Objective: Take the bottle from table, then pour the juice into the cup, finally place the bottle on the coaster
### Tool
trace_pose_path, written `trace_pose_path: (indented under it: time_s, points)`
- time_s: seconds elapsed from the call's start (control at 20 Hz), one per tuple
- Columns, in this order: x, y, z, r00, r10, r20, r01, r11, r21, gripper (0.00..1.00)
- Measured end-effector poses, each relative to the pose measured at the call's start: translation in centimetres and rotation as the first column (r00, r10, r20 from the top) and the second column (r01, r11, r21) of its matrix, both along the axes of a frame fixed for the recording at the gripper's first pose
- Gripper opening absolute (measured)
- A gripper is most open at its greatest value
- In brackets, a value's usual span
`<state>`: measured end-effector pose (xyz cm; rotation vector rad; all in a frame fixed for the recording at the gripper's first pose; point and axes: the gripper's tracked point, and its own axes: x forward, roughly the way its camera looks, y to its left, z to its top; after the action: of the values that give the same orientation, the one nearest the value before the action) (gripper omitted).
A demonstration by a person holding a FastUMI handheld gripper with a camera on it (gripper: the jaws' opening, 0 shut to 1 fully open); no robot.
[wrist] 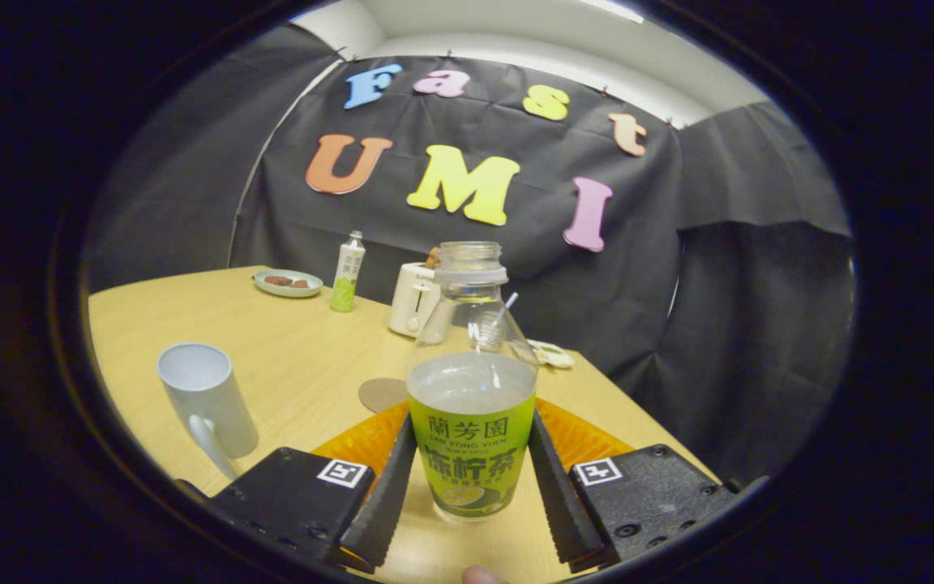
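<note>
Gripping the uncapped bottle (472, 405), the claw (471, 478) holds pale liquid near the cup (206, 399).

Tongs-mounted fisheye, facing forward, close over table (289, 357) (bottle (472, 405) nearest).

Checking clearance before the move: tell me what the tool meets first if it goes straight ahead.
The bottle: it already stands between the tool's fingers, both apparently touching it.

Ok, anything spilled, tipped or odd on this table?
Nothing stands out. The uncapped bottle stands upright between the claw fingers, which press its sides; the cup stands upright, and the wood around the coaster looks dry.
</note>
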<state>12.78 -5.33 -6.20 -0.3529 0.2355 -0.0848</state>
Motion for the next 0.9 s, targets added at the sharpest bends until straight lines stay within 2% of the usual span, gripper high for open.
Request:
trace_pose_path:
  time_s: [0.15,0.35,0.65,0.9]
  points:
    - [1.0,1.6,1.7,0.998,0.046,0.034,-0.039,0.983,-0.179,0.78]
    - [1.9,2.9,3.1,0.995,0.081,0.066,-0.050,0.925,-0.375,0.77]
    - [3.1,3.8,4.0,0.989,0.112,0.093,-0.032,0.788,-0.614,0.77]
    - [2.8,5.0,4.4,0.981,0.158,0.113,-0.023,0.674,-0.739,0.77]
